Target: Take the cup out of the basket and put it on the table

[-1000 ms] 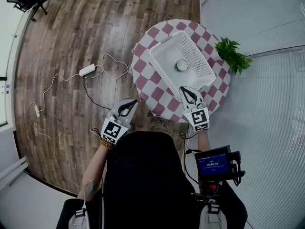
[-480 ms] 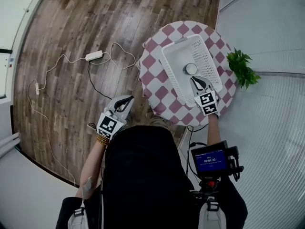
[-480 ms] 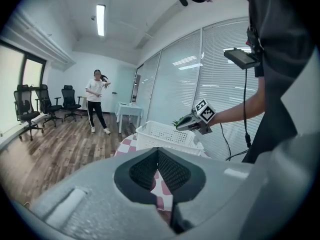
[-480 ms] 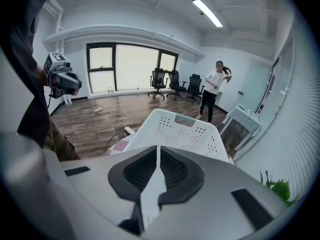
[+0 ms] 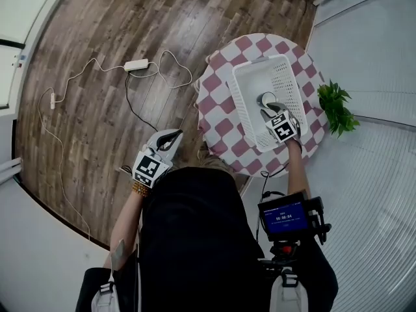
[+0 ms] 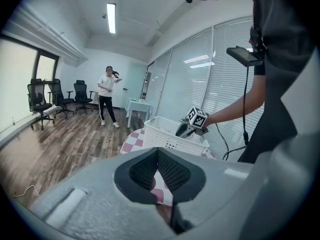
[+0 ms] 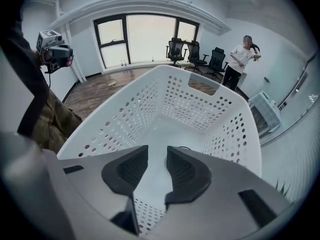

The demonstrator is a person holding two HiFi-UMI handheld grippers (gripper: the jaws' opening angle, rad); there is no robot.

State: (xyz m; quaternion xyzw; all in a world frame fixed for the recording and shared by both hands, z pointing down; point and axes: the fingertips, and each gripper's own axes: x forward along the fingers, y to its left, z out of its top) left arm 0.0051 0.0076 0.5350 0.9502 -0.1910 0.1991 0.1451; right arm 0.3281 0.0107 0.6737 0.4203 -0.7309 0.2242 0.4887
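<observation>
A white perforated basket (image 5: 286, 83) stands on the round table (image 5: 218, 106), which has a pink-and-white checked cloth. The cup (image 5: 267, 99) stands in the middle of the basket, seen from above as a pale ring. My right gripper (image 5: 270, 108) reaches into the basket from the near side, its tips just short of the cup. In the right gripper view its jaws (image 7: 156, 155) are opening, with only the basket floor (image 7: 150, 134) showing between them. My left gripper (image 5: 173, 136) hangs shut over the floor, left of the table. The left gripper view shows the basket (image 6: 167, 136) ahead.
A green plant (image 5: 338, 106) stands right of the table by the blinds. On the wooden floor to the left lie a power strip (image 5: 136, 65) and long white cables. Further back in the room are a standing person (image 6: 106, 101) and office chairs (image 6: 47, 100).
My right gripper has moved forward from the table's near edge into the basket, up to the cup, and its jaws have parted. The left gripper has stayed beside the table.
</observation>
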